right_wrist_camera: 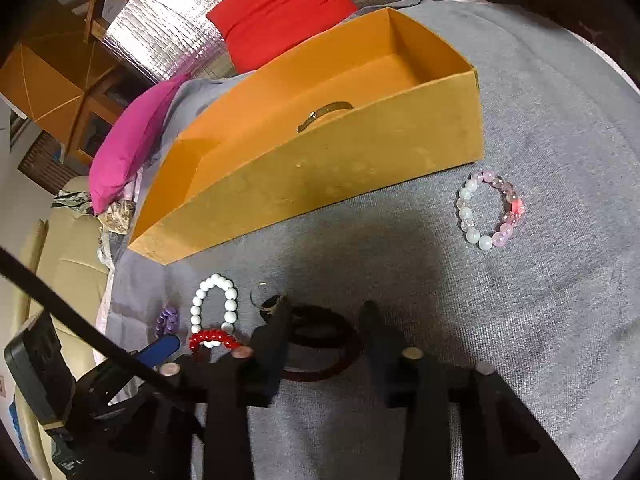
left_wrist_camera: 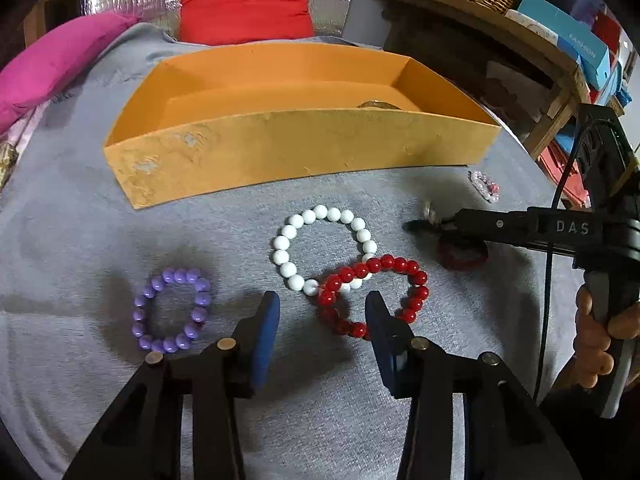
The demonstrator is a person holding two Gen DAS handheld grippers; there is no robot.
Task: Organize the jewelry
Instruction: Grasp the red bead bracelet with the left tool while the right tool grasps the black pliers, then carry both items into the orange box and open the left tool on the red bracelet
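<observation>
Left gripper (left_wrist_camera: pixel 320 316): jaws wide, nothing between them, low over the grey cloth (left_wrist_camera: pixel 80 240), with the red beads (left_wrist_camera: pixel 374 294) just ahead of its right finger.
Right gripper (right_wrist_camera: pixel 326 340): jaws wide and holding nothing, straddling the dark bangle (right_wrist_camera: pixel 320 344); left finger near the bangle's left rim, right finger beyond its right rim.
Bangle: lies flat on the cloth's near part, right of the red beads, well short of the box (right_wrist_camera: pixel 320 168).
Ring (left_wrist_camera: pixel 431 212): small metal piece just beyond the bangle, close to the right fingertip; keep it out of the pinch.
Step, as I judge it: take the bangle and carry it to the box.
How to do it well: set one finger inside the hoop and one outside, pinch the rim squarely, lift straight, since a rigid hoop can skate from a shallow grip.
Red and white beads (left_wrist_camera: pixel 320 248): overlapping, red lying over white; lift red first.
Purple beads (left_wrist_camera: pixel 172 312): apart, toward the left edge.
Pink beads (right_wrist_camera: pixel 490 208): alone near the box's right corner.
Box: along the far edge, one bangle-like piece (right_wrist_camera: pixel 324 114) already inside.
</observation>
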